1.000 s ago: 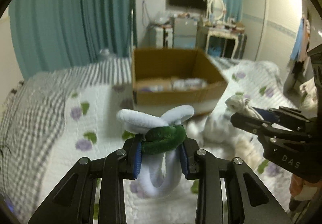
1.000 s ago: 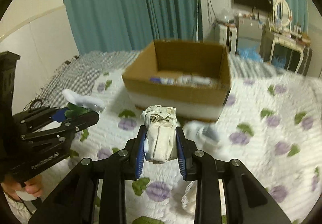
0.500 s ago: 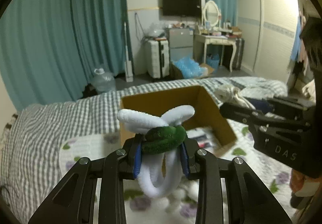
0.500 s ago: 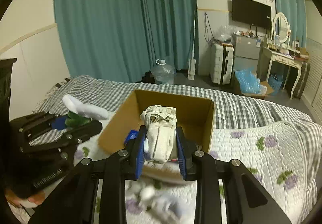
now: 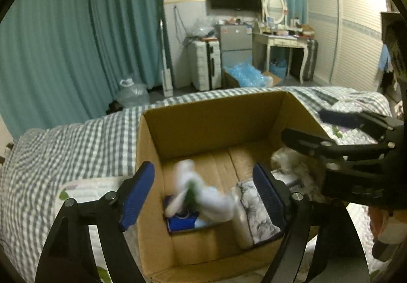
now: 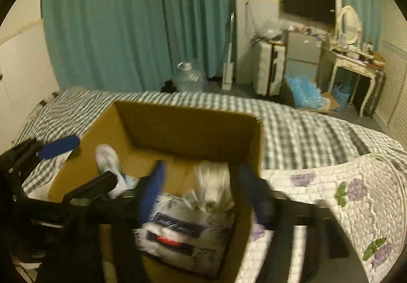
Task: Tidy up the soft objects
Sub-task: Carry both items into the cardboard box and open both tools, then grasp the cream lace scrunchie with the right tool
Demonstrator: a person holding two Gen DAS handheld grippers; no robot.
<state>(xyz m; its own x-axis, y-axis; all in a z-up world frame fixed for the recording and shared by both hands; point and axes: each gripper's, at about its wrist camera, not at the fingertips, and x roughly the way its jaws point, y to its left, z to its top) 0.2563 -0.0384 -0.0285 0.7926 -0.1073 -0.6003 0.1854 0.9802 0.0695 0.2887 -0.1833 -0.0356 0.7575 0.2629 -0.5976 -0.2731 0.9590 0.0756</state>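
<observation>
Over the cardboard box (image 5: 211, 115) on the bed, the left gripper (image 5: 203, 190) and right gripper (image 6: 203, 191) both gape wide and empty, the white-and-green plush (image 5: 201, 196) blurred inside at six o'clock, the cream bundle (image 6: 212, 186) at four.

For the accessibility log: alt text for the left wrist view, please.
The left gripper hangs open above a cardboard box on a bed, a blurred white-and-green soft toy below its fingers. The right gripper, also open, reaches in from the right.
</observation>
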